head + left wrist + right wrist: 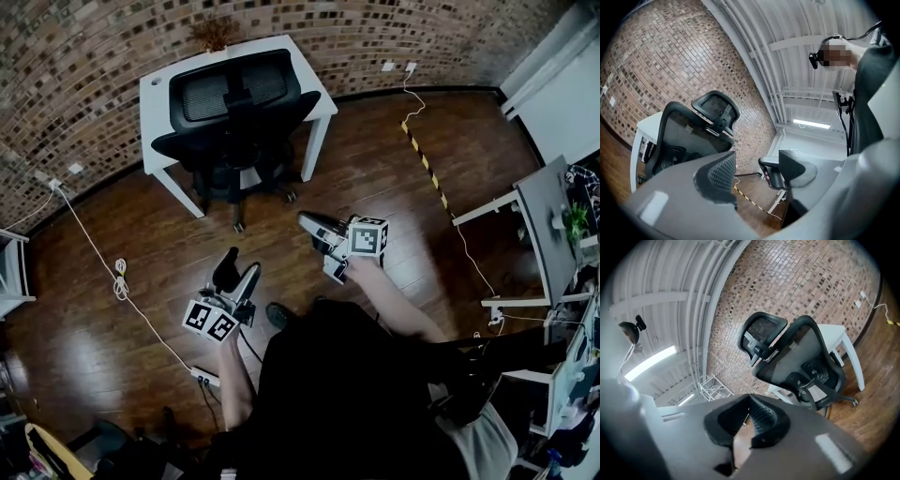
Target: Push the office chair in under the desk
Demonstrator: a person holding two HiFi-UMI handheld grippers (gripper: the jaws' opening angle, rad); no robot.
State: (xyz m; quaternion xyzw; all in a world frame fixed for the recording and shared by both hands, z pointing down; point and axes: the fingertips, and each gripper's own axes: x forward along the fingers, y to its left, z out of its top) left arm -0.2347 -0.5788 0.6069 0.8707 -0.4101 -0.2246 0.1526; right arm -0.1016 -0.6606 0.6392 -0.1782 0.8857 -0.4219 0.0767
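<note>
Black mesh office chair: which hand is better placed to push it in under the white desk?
Probably right. The right tool, jaws shut, sits nearer the black mesh office chair at the white desk; the left tool is open and farther back.

The office chair (239, 108) stands at the desk (157, 103), which backs onto the wall (94, 56).

No legible words, brands or numbers anywhere. Nearest to signage: black-and-white square markers on cubes of left gripper (237, 270) and right gripper (306, 219) - coded patterns, no letters. Yellow-black striped tape (424, 161) on floor (375, 197) - hazard marking, no wording. Pale patch on office chair (806, 362), too small to read.
</note>
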